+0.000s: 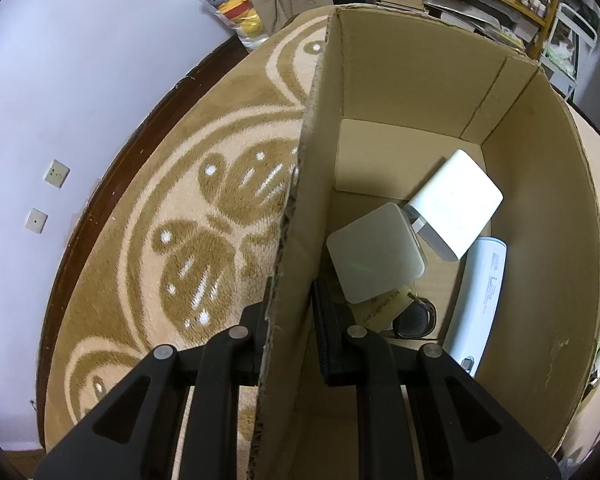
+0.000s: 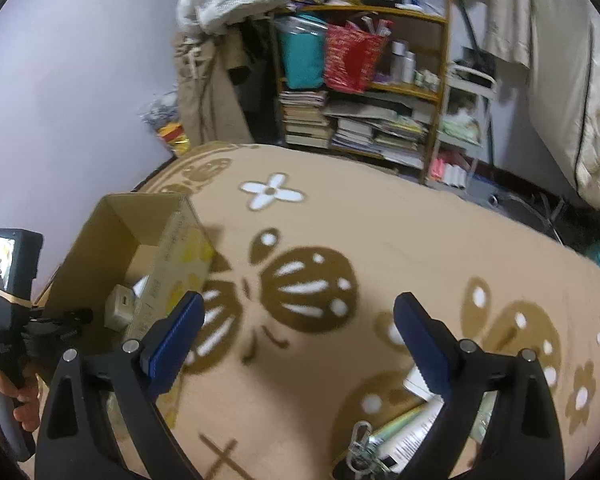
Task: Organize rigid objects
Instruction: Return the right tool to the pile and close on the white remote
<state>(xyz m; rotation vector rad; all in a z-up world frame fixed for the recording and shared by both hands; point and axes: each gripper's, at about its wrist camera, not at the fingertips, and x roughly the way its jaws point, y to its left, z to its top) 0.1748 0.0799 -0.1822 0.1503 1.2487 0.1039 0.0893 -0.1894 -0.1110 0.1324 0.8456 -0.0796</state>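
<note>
My left gripper (image 1: 292, 300) is shut on the left wall of an open cardboard box (image 1: 416, 92), one finger outside and one inside. On the box floor lie a white square block (image 1: 374, 254), a white rectangular device (image 1: 456, 204), a white tube (image 1: 478, 300) and a dark round item (image 1: 416, 320). In the right wrist view the same box (image 2: 112, 232) stands at the left. My right gripper (image 2: 300, 300) hangs open over the carpet with nothing between its blue pads (image 2: 176, 336). Below it lie a metal carabiner (image 2: 360, 444) and a white printed tube (image 2: 412, 428).
A brown and cream patterned carpet (image 2: 340, 220) covers the floor. A person's hand (image 2: 4, 396) holds the left gripper's handle at the left edge. A cluttered shelf of books (image 2: 360, 120) stands at the back, and a wall (image 1: 60, 80) runs along the left.
</note>
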